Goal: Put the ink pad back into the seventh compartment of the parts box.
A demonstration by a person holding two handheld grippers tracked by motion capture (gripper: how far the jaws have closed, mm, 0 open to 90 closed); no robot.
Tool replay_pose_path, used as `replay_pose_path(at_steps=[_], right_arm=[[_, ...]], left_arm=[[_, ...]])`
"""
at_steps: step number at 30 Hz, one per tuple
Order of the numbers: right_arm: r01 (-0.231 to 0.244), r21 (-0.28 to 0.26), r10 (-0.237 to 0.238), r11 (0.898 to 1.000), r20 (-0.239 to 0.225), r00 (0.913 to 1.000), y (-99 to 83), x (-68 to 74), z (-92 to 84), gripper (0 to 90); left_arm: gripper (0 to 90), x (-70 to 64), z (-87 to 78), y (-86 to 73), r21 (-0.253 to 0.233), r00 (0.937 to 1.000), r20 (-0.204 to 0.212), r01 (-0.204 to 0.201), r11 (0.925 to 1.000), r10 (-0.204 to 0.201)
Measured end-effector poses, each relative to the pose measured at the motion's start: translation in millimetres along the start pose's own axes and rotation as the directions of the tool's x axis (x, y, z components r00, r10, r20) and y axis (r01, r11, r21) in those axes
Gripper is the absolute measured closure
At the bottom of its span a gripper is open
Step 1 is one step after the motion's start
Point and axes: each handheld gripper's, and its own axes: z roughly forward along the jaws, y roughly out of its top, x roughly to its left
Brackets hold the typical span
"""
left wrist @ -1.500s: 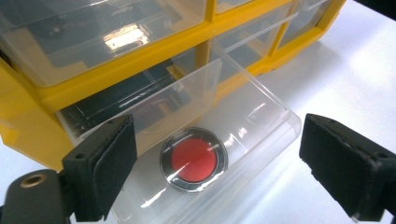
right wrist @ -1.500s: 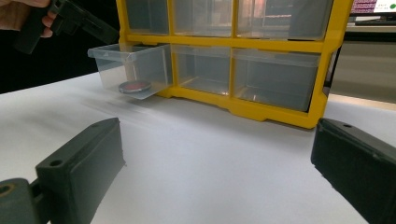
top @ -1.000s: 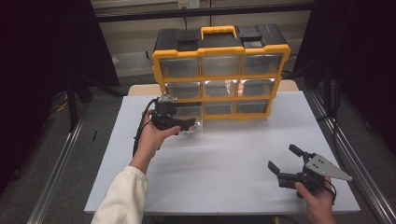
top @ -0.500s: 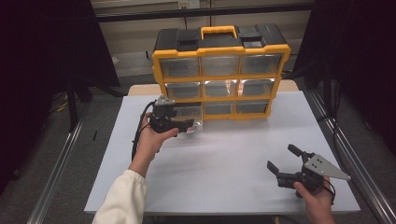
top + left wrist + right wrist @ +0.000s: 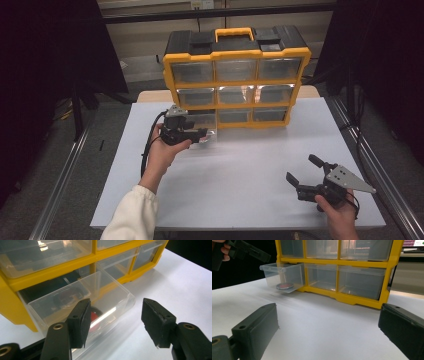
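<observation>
Two claws were in your hands at the white table [image 5: 240,200]. Nearest you, your right claw [image 5: 302,172] hovered low over the table's near right part, its jaws spread wide and gripping nothing, pointed toward the cabinet. Farther in, your left claw [image 5: 202,135] was held at the front of the pulled-out clear drawer [image 5: 82,302], its jaws also parted and empty; in the left gripper view one jaw stood over the drawer's open top and the other out past its front corner. That drawer jutted from the bottom left slot of the yellow parts cabinet [image 5: 235,52], and a small round red-topped thing [image 5: 284,286] lay on its floor near the front. Beyond it, the cabinet stood upright at the table's far edge, its other clear drawers pushed in, a yellow handle [image 5: 233,33] on top.
</observation>
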Motion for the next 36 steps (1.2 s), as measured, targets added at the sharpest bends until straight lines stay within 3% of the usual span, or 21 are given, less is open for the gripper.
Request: replay_pose_path(at_steps=[4, 7, 8, 14, 36], right_arm=[[0.001, -0.003, -0.001, 1.000, 0.001, 1.0000, 0.0, 0.1, -0.2, 2.1], [-0.001, 0.000, 0.001, 1.000, 0.000, 1.0000, 0.1, -0.1, -0.5, 2.1], [-0.002, -0.001, 0.002, 1.000, -0.002, 1.0000, 0.0, 0.0, -0.4, 2.1], [0.000, -0.001, 0.000, 1.000, 0.000, 1.0000, 0.4, -0.2, -0.9, 2.1], [0.003, -0.006, -0.003, 1.000, 0.006, 1.0000, 0.6, -1.1, -1.7, 2.1]], left_arm=[[49.3, -1.2, -0.2, -3.0, -0.015, 0.9997, 0.012, 0.021, 0.9997, -0.021], [52.9, -1.5, -1.3, -4.4, -0.007, 1.0000, 0.001, 0.004, 1.0000, -0.004], [54.0, -2.6, -0.9, -5.1, -0.015, 0.9998, 0.006, 0.019, 0.9997, -0.019], [61.9, -3.0, -2.1, -8.0, -0.032, 0.9997, 0.015, 0.020, 0.9993, -0.020], [77.9, -6.0, 2.7, -17.3, -0.023, 0.9986, 0.017, 0.050, 0.9985, -0.049]])
